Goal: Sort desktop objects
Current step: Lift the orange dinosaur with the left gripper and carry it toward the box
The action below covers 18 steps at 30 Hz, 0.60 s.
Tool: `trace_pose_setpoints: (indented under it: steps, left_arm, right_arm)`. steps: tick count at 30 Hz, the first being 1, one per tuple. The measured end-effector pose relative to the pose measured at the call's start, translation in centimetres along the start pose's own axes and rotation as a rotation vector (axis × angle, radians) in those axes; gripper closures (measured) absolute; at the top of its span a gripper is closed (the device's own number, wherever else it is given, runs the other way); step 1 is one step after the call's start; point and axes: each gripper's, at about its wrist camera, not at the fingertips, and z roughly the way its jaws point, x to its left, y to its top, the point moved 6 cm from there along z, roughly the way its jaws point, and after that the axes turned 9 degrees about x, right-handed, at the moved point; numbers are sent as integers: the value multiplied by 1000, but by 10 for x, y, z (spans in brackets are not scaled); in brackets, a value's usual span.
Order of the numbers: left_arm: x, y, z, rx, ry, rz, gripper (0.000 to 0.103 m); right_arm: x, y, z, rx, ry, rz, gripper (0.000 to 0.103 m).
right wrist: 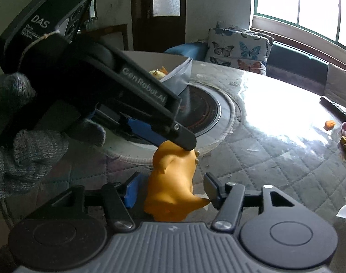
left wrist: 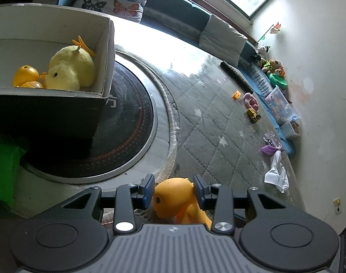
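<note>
An orange rubber duck [left wrist: 176,201] sits between the blue pads of my left gripper [left wrist: 174,187], which is shut on its head. In the right wrist view the same duck [right wrist: 173,182] stands on the table with the left gripper [right wrist: 173,138] gripping it from above. My right gripper [right wrist: 170,188] is open around the duck's body, its right finger [right wrist: 212,190] touching the tail. A cardboard box [left wrist: 104,45] at the left holds a yellow plush duck [left wrist: 70,68] and another orange rubber duck [left wrist: 26,76].
A round table with a quilted cover [left wrist: 207,118] and a black inset hob [left wrist: 127,132]. A black remote [left wrist: 236,76], small toys [left wrist: 251,104], a tissue [left wrist: 276,173] and plastic tubs [left wrist: 279,104] lie at the right. A green object [left wrist: 2,173] is at the left.
</note>
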Motion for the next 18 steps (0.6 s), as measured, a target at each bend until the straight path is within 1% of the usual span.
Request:
trace_pose_setpoints:
  steps: [6, 12, 17, 18]
  left_arm:
    - [-3, -3, 4, -6, 17, -11, 59]
    - [-2, -6, 3, 2, 0, -21, 59]
    - [-2, -10, 0, -8, 5, -24, 60]
    - [-2, -10, -1, -9, 7, -23, 60]
  right_arm:
    - [4, -1, 3, 26, 37, 9, 46]
    - [7, -6, 4, 29, 44, 33, 47]
    - [8, -8, 3, 29, 49, 51, 47]
    - [7, -8, 3, 33, 62, 61, 46]
